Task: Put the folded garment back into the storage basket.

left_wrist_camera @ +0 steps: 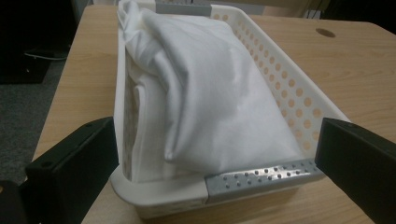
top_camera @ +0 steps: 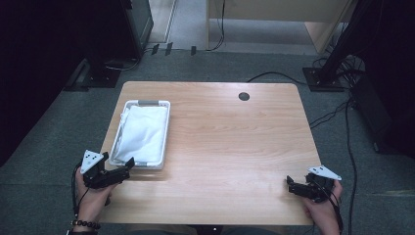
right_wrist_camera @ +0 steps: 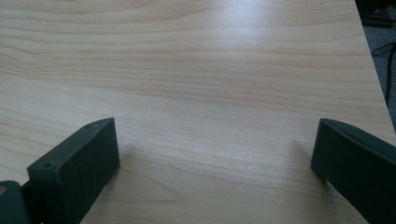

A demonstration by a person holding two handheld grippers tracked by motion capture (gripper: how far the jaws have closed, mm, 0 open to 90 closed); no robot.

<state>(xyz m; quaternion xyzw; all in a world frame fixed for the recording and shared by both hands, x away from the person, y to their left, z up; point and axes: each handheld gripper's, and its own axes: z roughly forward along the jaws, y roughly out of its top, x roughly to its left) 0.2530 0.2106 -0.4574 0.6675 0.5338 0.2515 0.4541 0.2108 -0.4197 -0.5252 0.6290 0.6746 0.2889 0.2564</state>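
A white perforated plastic basket [top_camera: 165,128] with grey end handles stands on the left part of the wooden table [top_camera: 235,142]. A folded white cloth [top_camera: 142,131] fills it and bulges above the rim. My left gripper [top_camera: 128,167] hovers just short of the basket's near end, open. In the left gripper view the cloth [left_wrist_camera: 210,88] and the basket [left_wrist_camera: 289,93] lie straight ahead, with the left gripper [left_wrist_camera: 215,130] holding nothing and its jaws wide apart on either side of the near grey handle [left_wrist_camera: 261,177]. My right gripper [top_camera: 289,186] rests open at the near right corner, over bare wood [right_wrist_camera: 215,128].
A round dark cable hole [top_camera: 244,96] sits near the table's far edge. Black cables [top_camera: 350,147] trail on the grey floor to the right. Dark equipment stands [top_camera: 105,73] are beyond the far left corner. Bare wood spans the middle and right of the tabletop.
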